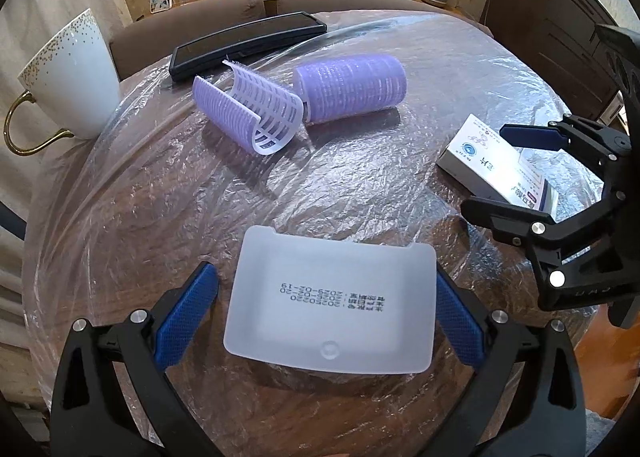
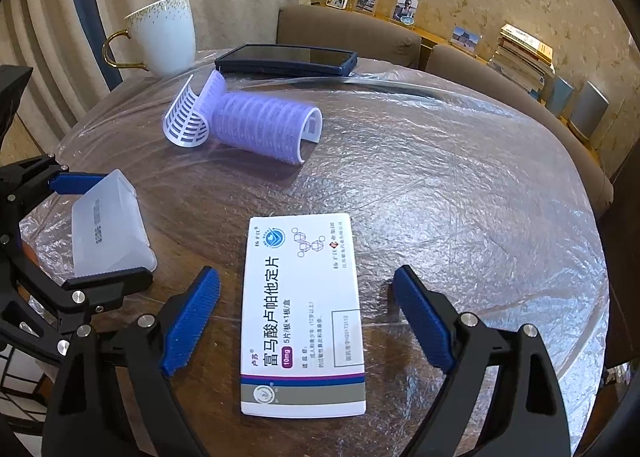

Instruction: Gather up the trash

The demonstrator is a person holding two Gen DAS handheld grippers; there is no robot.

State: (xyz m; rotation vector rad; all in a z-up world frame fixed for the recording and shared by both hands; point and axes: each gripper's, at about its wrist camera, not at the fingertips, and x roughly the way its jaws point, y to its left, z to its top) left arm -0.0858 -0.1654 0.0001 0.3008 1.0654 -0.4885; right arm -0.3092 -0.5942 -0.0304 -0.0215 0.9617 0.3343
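A translucent white plastic tray (image 1: 332, 301) with a printed date lies on the plastic-covered round table (image 1: 360, 177). My left gripper (image 1: 320, 317) is open, with one blue finger on each side of the tray; its right finger is at the tray's edge. A white medicine box (image 2: 304, 313) lies flat between the open fingers of my right gripper (image 2: 308, 321), untouched. The box also shows in the left wrist view (image 1: 496, 165), with the right gripper (image 1: 516, 177) around it. The tray shows in the right wrist view (image 2: 108, 225).
A purple hair roller (image 1: 348, 87) and its split-open cover (image 1: 252, 113) lie mid-table. A black phone (image 1: 248, 43) lies at the far edge. A white gold-handled mug (image 1: 68, 77) stands at the left. Brown chairs (image 1: 188, 21) stand behind the table, with a shelf of photos and books beyond.
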